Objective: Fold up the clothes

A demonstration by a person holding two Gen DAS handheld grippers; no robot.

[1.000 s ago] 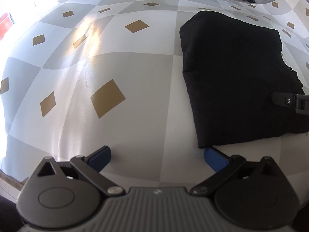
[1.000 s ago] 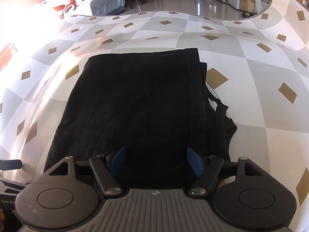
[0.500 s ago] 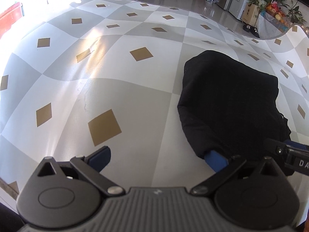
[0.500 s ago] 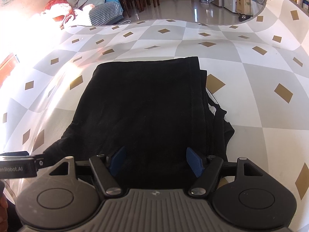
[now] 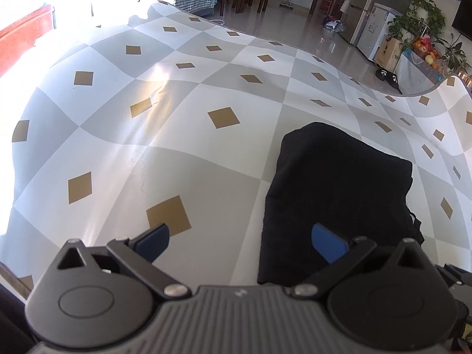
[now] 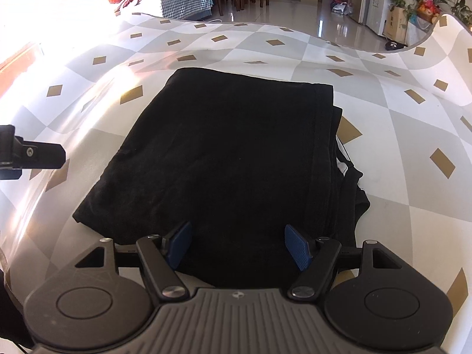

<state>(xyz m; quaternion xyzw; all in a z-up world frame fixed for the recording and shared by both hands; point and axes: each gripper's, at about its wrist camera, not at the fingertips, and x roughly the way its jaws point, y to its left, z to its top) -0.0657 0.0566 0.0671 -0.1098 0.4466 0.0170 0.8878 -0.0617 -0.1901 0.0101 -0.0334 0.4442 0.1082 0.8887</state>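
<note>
Jaws of both grippers spread wide (nothing held), folded black garment (image 6: 236, 153) on checkered tablecloth (image 5: 177, 153)

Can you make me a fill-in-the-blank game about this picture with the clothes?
1. The folded garment is the colour ____.
2. The tablecloth has small diamonds coloured ____.
3. The pads of the right gripper are coloured ____.
4. Both the right gripper and the left gripper have jaws that are ____.

Missing words: black; gold; blue; open
</note>
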